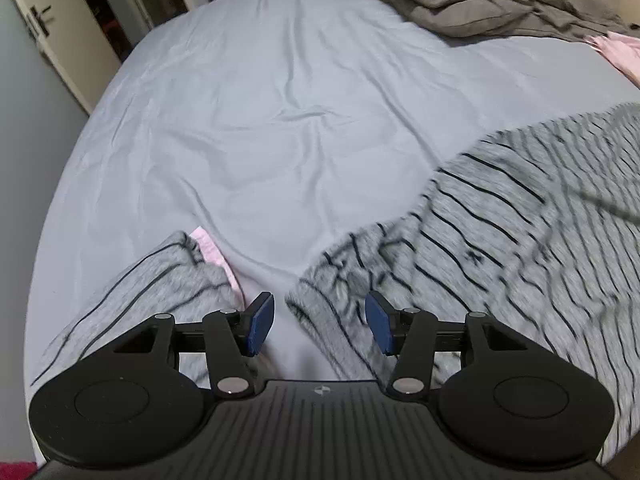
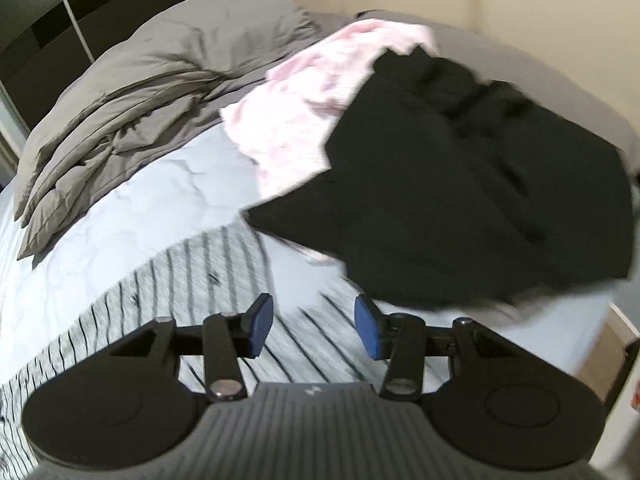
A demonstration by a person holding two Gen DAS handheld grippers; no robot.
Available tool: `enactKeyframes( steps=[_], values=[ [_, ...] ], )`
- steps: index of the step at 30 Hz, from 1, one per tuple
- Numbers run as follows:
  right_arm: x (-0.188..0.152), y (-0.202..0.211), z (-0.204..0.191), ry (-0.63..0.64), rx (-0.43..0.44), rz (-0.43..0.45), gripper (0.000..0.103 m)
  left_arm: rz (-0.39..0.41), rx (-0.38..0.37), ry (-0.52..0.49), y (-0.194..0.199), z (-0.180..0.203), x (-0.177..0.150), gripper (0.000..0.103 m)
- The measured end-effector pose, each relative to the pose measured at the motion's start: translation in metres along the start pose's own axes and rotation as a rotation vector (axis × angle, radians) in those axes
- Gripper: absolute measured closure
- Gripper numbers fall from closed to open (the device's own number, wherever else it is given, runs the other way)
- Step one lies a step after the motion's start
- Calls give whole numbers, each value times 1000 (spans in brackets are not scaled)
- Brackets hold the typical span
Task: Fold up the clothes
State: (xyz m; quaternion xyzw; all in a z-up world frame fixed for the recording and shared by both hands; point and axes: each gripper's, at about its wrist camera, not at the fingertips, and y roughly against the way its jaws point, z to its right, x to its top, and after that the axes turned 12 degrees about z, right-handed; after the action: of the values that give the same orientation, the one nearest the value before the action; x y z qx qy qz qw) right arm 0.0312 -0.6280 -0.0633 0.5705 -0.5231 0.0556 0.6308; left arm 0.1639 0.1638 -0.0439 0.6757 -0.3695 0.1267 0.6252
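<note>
A grey garment with thin black stripes point(image 1: 500, 216) lies spread on the pale blue bed sheet point(image 1: 260, 112). A second piece of the same striped cloth point(image 1: 160, 284) sits at the lower left, over a pink scrap point(image 1: 210, 248). My left gripper point(image 1: 320, 328) hovers above the gap between the two striped pieces, open, with nothing between its blue pads. In the right wrist view the striped garment point(image 2: 192, 280) lies below my right gripper point(image 2: 314, 330), which is open and holds nothing. The picture is blurred.
A black garment point(image 2: 472, 184) lies over a pink one point(image 2: 316, 100) at the bed's far right. A crumpled grey-brown duvet point(image 2: 140, 100) is heaped at the head of the bed. A door with a handle point(image 1: 38, 20) stands at the left, and a cream wall behind.
</note>
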Motion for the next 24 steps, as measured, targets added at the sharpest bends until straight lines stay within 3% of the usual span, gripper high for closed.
enactKeyframes(
  steps=[8,18,19,21,22,23,24],
  values=[
    [16,-103,-59,43,39,-56,53,-46,-8,69,-51,-18,1,53],
    [10,-188,-65,0,3,-130,54,-60,-34,60,-83,-24,-2,48],
    [9,-192,-67,3,10,-129,57,-60,-33,49,-84,-22,-2,48],
    [8,-197,-73,25,15,-121,77,-59,-31,31,-87,-19,-2,48],
    [9,-198,-77,37,16,-116,95,-58,-34,31,-87,-18,-2,49],
    [11,-199,-81,45,19,-112,96,-62,-47,35,-88,-17,-1,52],
    [12,-198,-85,54,19,-104,97,-69,-67,39,-88,-16,0,67]
  ],
)
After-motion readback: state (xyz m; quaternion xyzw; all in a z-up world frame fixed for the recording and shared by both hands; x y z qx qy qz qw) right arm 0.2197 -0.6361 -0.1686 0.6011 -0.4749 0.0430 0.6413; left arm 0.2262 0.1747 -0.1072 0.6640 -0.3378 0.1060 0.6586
